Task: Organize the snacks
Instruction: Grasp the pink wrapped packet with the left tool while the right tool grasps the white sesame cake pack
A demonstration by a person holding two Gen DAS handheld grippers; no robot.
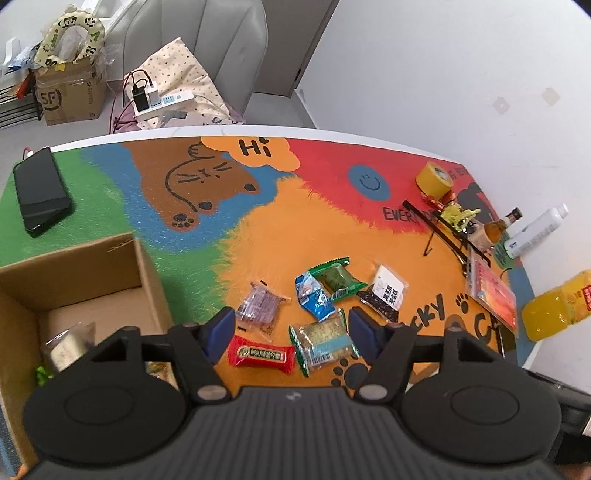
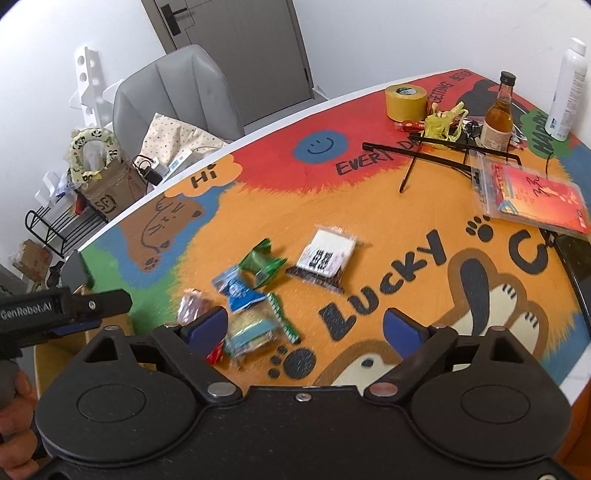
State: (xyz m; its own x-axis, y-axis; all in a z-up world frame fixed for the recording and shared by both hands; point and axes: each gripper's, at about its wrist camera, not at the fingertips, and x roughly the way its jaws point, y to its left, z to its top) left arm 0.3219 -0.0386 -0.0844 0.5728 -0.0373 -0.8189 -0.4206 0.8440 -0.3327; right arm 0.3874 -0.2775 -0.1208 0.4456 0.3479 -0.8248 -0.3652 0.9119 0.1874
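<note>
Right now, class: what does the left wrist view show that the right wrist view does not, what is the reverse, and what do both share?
Only the left wrist view shows the inside of the cardboard box, with packets in it, the phone's face and the orange juice bottle. Only the right wrist view shows the left gripper from outside and the door handle. Both share the green snack, the blue snack, the tape roll and the open right gripper.

White walls, a grey door (image 2: pixel 236 55), and a grey chair (image 1: pixel 207 48) behind the colourful table (image 1: pixel 332 221).
</note>
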